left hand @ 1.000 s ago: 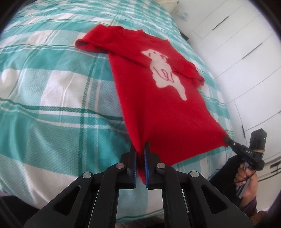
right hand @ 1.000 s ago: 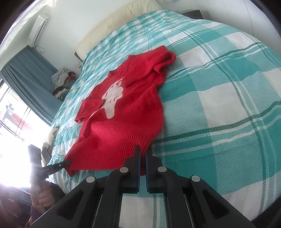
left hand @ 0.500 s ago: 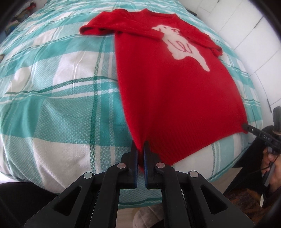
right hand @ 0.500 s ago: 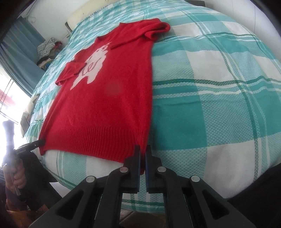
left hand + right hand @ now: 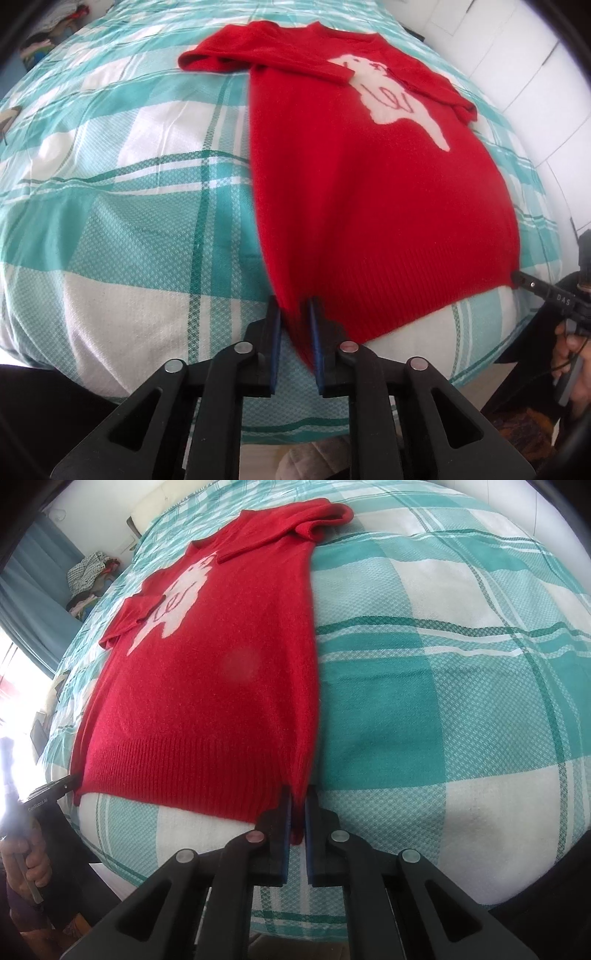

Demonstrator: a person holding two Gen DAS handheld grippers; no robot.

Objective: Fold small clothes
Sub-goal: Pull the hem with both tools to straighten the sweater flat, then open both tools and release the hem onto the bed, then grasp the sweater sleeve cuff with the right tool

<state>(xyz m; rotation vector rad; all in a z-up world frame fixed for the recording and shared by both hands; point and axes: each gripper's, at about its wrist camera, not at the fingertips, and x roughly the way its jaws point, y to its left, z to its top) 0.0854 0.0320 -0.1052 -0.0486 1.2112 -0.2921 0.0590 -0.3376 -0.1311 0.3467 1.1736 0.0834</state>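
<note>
A red sweater with a white animal figure lies flat on a bed covered in teal-and-white checks, its ribbed hem at the near edge of the mattress and both sleeves folded in across the chest. The left gripper sits at one hem corner; its jaws are opening, visibly parted, with the corner lying loose between them against one blue pad. The right gripper sits at the other hem corner; its jaws are opening too, though only a narrow gap shows and the pads appear to pinch the red knit between them. A hand grips the left tool's handle at the edge of the right view
</note>
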